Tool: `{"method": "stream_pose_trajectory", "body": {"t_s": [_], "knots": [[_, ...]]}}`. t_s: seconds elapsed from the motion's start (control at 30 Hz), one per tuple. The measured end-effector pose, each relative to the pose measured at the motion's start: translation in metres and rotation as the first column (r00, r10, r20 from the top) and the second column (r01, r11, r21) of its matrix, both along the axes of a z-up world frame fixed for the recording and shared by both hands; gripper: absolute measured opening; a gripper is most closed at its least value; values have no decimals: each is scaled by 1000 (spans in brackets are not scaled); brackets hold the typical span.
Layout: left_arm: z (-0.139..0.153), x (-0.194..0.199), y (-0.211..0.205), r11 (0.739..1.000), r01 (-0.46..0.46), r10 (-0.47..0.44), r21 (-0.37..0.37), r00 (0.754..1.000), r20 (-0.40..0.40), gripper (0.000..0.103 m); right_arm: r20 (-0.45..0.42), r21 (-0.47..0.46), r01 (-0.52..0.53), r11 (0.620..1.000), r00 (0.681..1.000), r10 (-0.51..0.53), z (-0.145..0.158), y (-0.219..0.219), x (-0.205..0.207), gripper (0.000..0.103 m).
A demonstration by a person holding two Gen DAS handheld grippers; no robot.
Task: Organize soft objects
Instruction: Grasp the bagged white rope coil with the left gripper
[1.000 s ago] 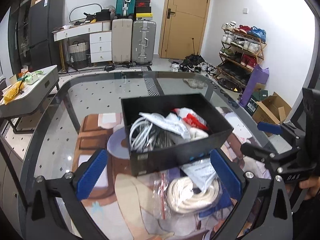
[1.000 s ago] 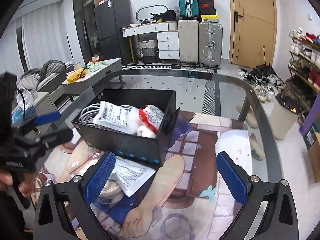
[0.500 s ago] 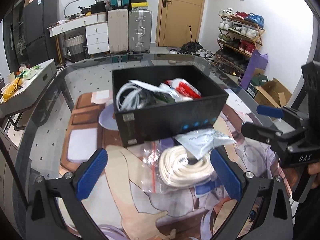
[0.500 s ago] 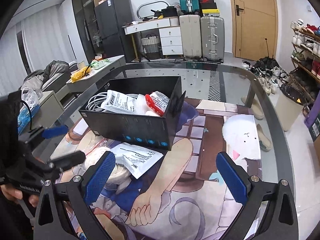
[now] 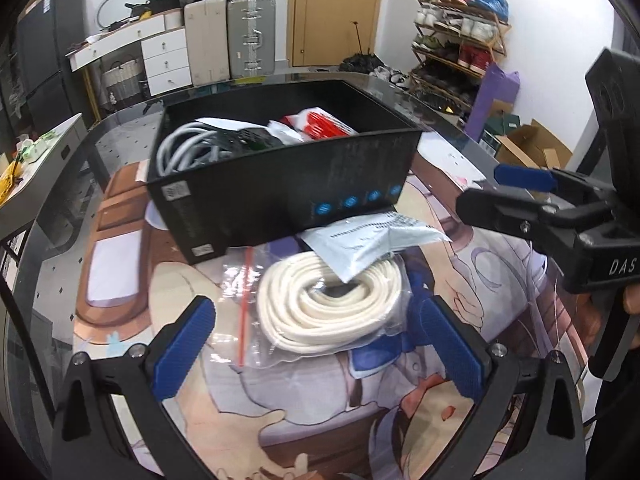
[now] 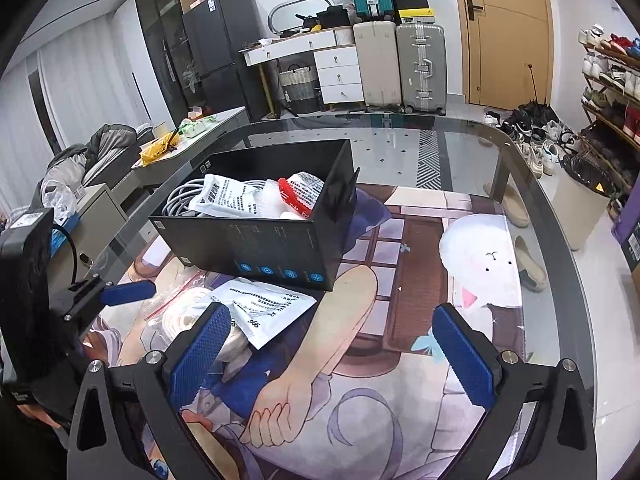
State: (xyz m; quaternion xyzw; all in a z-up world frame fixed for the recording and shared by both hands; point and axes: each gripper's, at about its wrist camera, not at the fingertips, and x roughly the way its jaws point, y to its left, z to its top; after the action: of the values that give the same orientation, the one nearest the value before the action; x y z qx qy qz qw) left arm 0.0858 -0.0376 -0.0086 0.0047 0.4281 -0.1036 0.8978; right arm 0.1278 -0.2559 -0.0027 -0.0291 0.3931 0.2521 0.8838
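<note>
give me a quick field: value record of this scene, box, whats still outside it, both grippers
box: black box on the printed mat, open top
in box: grey cable, white packet, red-and-white packet
outside: bagged white rope coil, flat packet lying on it
left gripper: open, around the coil
right gripper: open, empty
</note>
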Motion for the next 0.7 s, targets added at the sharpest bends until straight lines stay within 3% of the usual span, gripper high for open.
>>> {"method": "stream_pose_trajectory", "body": {"t_s": [0.33, 0.7], "knots": [[-12, 18, -5, 1000, -25, 25, -1, 997, -71, 103, -19, 1, -1, 1000, 1000, 1, -5, 1, 2, 102], [-18, 28, -14, 998, -28, 32, 48, 996, -82, 103, -40, -1, 6, 1000, 999, -6, -12, 0, 6, 102]]}}
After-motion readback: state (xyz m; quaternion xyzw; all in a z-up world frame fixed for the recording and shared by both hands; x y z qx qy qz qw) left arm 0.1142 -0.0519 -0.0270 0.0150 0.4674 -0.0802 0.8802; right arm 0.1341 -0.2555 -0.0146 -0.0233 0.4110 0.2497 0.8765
